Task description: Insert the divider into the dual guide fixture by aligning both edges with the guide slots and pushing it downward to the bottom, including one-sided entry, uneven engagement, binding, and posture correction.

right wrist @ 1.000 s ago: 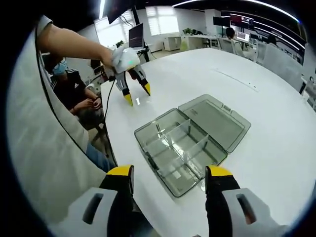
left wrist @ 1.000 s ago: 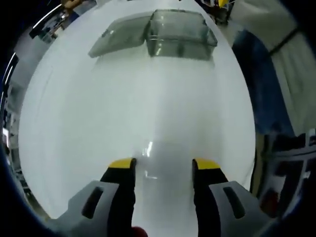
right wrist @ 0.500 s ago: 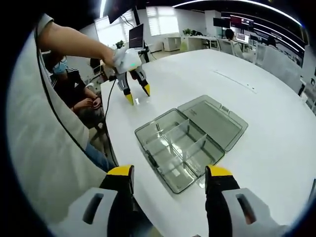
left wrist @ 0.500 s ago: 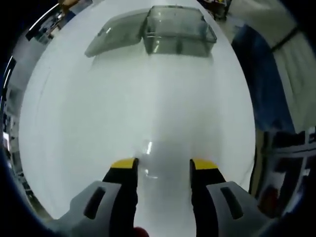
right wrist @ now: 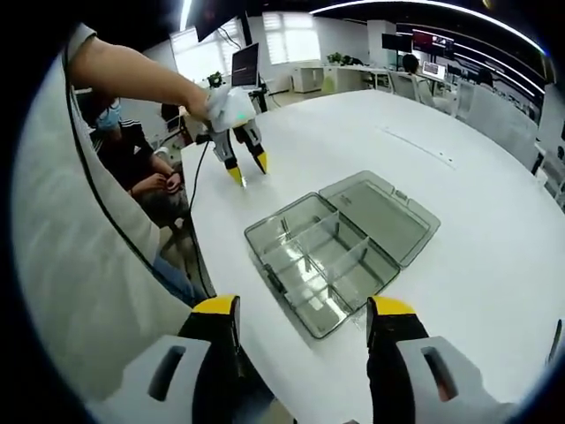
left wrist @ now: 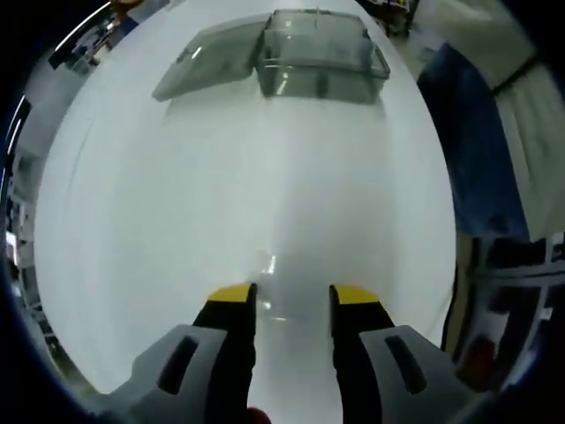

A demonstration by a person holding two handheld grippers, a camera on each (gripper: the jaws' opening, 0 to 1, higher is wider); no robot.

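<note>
Left gripper view is looking along the left gripper (left wrist: 290,299), whose yellow-tipped jaws are standing apart just above the white tabletop (left wrist: 265,177), with a small clear piece (left wrist: 266,265), possibly the divider, lying on the surface just past the tips; what it is cannot be told for sure. The jaws are holding nothing. Far across the tabletop, near its far edge, a clear grey box (left wrist: 320,55) is sitting with its lid (left wrist: 207,58) lying flat open beside it.

Right gripper view is showing the right gripper (right wrist: 303,309) hanging above the near edge of the tabletop (right wrist: 494,247), its jaws spread wide and empty. Just beyond the tips the box (right wrist: 318,265) is lying open, with upright clear partitions (right wrist: 349,259) splitting it into compartments and the lid (right wrist: 381,212) hinged out flat on the far side. Further back, near the left edge of the tabletop, the left gripper (right wrist: 246,168) is pointing down at the surface, held by a person's hand (right wrist: 216,108). Another person (right wrist: 132,150) is sitting beyond that edge.
</note>
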